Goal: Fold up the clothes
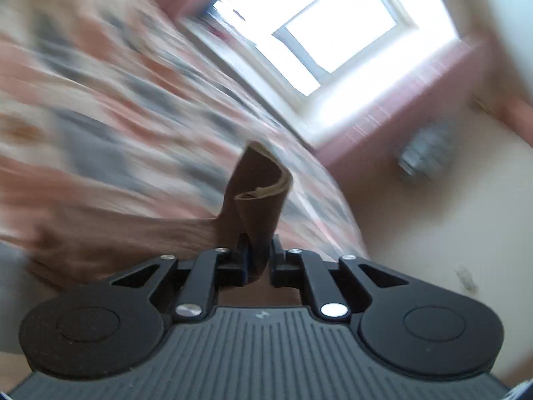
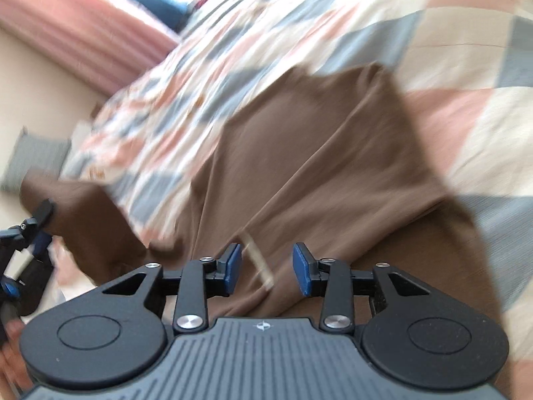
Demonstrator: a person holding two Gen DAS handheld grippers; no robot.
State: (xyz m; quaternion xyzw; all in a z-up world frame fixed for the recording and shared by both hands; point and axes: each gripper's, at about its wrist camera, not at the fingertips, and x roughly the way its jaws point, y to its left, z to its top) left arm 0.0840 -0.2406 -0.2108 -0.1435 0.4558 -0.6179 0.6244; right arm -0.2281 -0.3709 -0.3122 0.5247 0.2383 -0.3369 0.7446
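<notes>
A brown garment (image 2: 319,153) lies spread on a patchwork bedspread (image 2: 466,40) in pink, grey-blue and cream. My right gripper (image 2: 266,268) hovers open just above its near part, blue pads apart, with a pale label strip (image 2: 258,263) showing between them. My left gripper (image 1: 259,250) is shut on a bunched brown sleeve or corner (image 1: 256,193) of the same garment, lifted off the bed. In the right wrist view the left gripper (image 2: 40,223) appears at the far left, holding that raised brown cloth (image 2: 73,200).
Both views are motion-blurred. A bright window (image 1: 333,26) and pink curtains (image 2: 76,33) stand beyond the bed. A grey cushion (image 2: 33,156) lies on the pale floor at the left. A hand (image 2: 10,350) shows at the lower left.
</notes>
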